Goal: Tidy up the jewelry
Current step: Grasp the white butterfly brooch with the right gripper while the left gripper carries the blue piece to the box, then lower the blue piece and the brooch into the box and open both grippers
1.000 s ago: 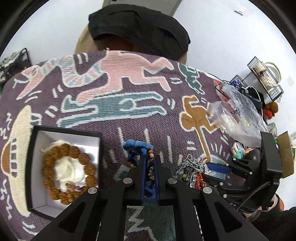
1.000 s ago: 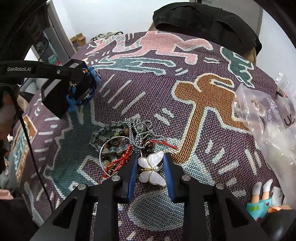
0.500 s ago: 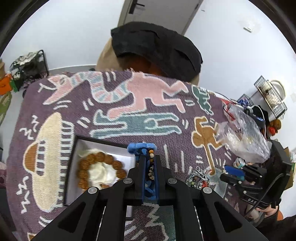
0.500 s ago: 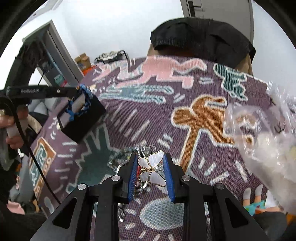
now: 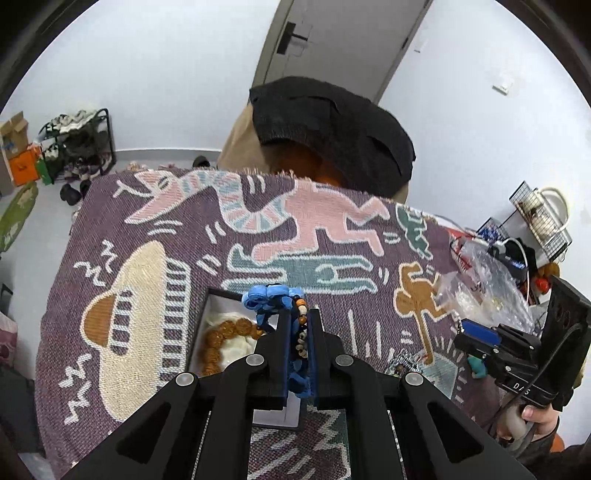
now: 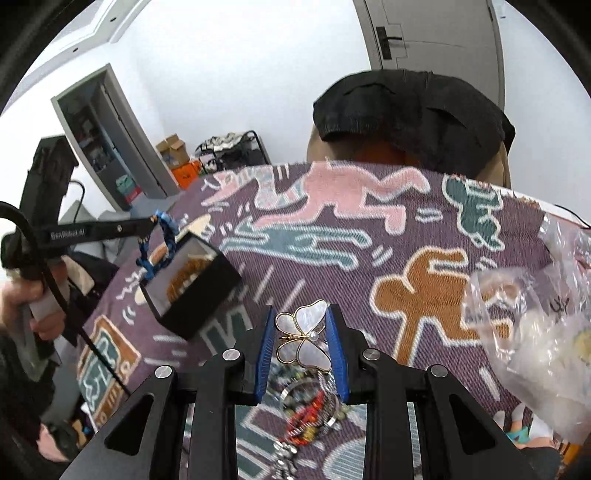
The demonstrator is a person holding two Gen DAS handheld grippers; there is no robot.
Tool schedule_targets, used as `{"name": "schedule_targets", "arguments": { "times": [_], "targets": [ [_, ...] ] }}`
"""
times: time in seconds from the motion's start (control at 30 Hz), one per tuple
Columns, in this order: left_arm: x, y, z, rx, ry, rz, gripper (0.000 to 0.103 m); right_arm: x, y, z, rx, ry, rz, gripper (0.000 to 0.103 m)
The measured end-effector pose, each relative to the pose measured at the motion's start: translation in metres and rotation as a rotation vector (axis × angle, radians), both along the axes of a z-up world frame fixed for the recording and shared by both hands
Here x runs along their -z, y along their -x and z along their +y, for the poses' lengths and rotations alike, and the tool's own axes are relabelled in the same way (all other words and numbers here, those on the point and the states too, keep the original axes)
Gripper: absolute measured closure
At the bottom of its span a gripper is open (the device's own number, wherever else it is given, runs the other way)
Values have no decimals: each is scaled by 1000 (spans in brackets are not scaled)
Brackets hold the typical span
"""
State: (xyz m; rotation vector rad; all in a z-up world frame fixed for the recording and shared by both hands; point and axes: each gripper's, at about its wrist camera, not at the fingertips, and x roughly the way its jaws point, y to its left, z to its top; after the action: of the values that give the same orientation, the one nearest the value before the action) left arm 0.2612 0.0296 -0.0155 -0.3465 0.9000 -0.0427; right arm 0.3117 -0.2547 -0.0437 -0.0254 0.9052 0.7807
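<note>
My left tongs' camera is looking forward and down along its fingers, sitting close above the black box. My right camera is facing across the patterned blanket from nearer its right edge. Both are sharing the blanket, box and door.

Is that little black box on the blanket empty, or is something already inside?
Not empty. The open black box already holds a brown bead bracelet around a white cushion; the left gripper holds a blue bracelet above it.
</note>
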Motion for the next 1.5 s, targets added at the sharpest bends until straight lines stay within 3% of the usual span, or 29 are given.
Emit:
{"name": "schedule_targets", "arguments": {
  "times": [0.3,0.57,0.7,0.77,0.83,0.97,1.37,1.5],
  "targets": [
    [-7,14,23,9,15,-65,95,-24,7,31,22,-28,-27,74],
    [12,10,36,88,89,-71,95,-28,16,67,48,-52,-19,74],
    [23,4,44,78,123,-49,94,-24,20,87,63,-49,-14,74],
    [32,-1,48,70,120,9,89,-22,21,96,66,-52,-7,74],
    [39,-2,55,66,135,48,76,-20,23,105,67,-47,-5,74],
    [37,15,72,48,161,-2,51,-13,25,125,61,-34,11,74],
    [39,55,123,-45,150,-38,48,1,26,177,31,2,39,74],
    [41,64,131,-63,143,-46,34,4,25,190,25,6,43,74]
  ]
}}
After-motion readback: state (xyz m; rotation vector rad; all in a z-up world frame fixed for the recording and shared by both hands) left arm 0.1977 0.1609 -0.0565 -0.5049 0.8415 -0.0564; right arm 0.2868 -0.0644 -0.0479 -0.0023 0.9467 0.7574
